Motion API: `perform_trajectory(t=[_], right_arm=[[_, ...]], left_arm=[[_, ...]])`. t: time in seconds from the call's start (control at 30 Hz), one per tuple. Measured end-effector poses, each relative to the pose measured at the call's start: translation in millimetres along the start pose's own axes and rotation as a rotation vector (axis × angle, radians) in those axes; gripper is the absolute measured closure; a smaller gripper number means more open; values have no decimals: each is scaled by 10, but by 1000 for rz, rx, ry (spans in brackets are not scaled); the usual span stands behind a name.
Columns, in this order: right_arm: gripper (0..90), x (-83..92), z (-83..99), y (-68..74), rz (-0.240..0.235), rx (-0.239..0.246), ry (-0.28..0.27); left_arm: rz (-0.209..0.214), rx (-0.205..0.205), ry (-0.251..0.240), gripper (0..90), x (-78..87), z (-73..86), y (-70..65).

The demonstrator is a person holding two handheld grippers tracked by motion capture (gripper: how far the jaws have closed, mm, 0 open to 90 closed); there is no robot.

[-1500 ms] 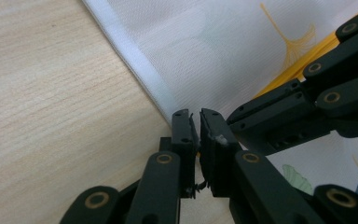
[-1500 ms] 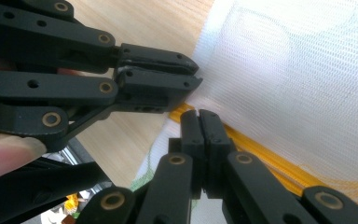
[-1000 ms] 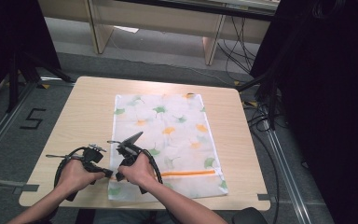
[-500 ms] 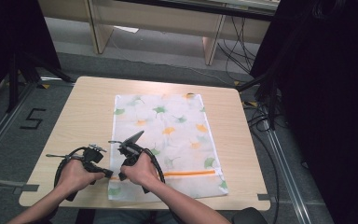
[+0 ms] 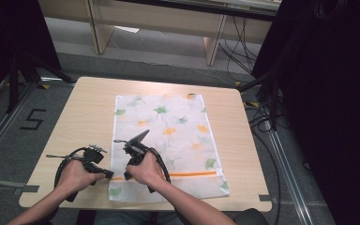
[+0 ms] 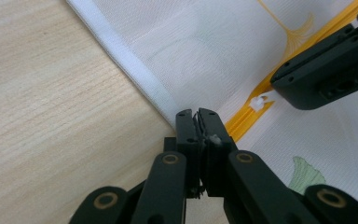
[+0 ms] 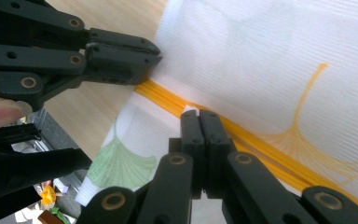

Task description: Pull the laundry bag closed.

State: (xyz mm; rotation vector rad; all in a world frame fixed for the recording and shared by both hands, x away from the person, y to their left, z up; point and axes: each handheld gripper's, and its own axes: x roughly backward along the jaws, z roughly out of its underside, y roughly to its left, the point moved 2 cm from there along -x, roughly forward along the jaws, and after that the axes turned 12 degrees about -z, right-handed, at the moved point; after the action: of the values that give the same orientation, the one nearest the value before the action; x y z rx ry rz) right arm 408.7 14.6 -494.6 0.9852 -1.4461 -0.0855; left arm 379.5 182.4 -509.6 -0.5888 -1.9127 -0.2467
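Holding mesh bag [image 6: 223, 46] hem in shut left tool [image 6: 200, 114], beside orange zipper [image 7: 261, 140]. Resting shut right tool [image 7: 199, 114] tip-on at zipper pull [image 6: 258, 102]; grip unclear. Unchanged from a second ago, so zipping not yet begun.

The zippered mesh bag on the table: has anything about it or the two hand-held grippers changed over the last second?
Nothing visibly changed. The mesh bag lies flat as before, the left gripper stays shut at its left edge by the orange zipper, and the right gripper stays shut at the zipper's pull end. Nothing was taken hold of or let go.
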Motion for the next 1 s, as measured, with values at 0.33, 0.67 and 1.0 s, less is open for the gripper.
perform_trajectory(t=[0.33,0.67,1.0], right_arm=[[900,52,38,-28,11,-30,2],[900,115,69,-57,32,-35,11],[900,160,101,-105,35,-40,-7]], left_arm=[[6,3,-3,877,-3,1,3],[8,4,-3,878,-4,0,7],[10,12,-7,877,-7,2,7]])
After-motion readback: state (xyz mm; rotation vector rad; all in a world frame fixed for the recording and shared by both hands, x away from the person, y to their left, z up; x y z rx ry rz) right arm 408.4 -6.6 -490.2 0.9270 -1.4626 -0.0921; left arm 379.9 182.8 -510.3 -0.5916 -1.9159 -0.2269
